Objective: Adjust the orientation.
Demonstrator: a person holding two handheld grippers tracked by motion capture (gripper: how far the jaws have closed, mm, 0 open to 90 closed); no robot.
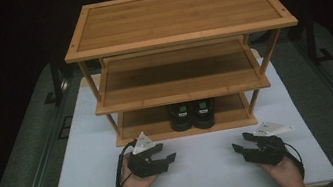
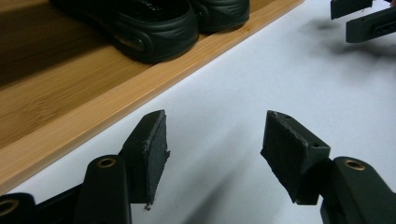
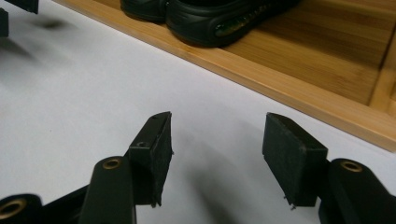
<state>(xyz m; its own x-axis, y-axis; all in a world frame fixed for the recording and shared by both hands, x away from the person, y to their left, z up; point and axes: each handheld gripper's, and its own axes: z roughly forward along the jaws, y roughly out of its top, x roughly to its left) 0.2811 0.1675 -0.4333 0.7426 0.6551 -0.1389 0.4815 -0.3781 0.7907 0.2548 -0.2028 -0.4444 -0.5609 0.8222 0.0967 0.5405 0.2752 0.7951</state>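
A three-tier wooden rack (image 1: 183, 60) stands at the far half of a white table (image 1: 93, 186). Top and middle shelves are bare wood. On the bottom shelf (image 1: 149, 126) a pair of black shoes (image 1: 192, 114) sits side by side, touching or nearly so, about midway along the shelf, with the ends facing the person close to its front edge. Both grippers hang over the near part of the table, in front of the rack and well apart from each other. The left gripper (image 1: 170, 157), held in the left hand (image 1: 136, 184), lies below the rack's front left part, jaws pointing to the right across the table, a grey three-cornered plate on top and a black cable trailing back toward the table's near edge. The right gripper (image 1: 237, 144), held in the right hand (image 1: 282, 168), lies below the rack's front right corner, jaws pointing left toward the other gripper, also with a grey plate on top. In the left gripper view its jaws stand apart with bare white table between them, nothing held; the shelf's front rail (image 2: 140, 88) runs just beyond, the shoes (image 2: 154, 28) farther up, and the other gripper's jaw tips show at the upper right corner. In the right gripper view the jaws likewise stand apart over bare table, nothing between the pads; the shoes (image 3: 219, 18) rest on the shelf (image 3: 327, 60) ahead.
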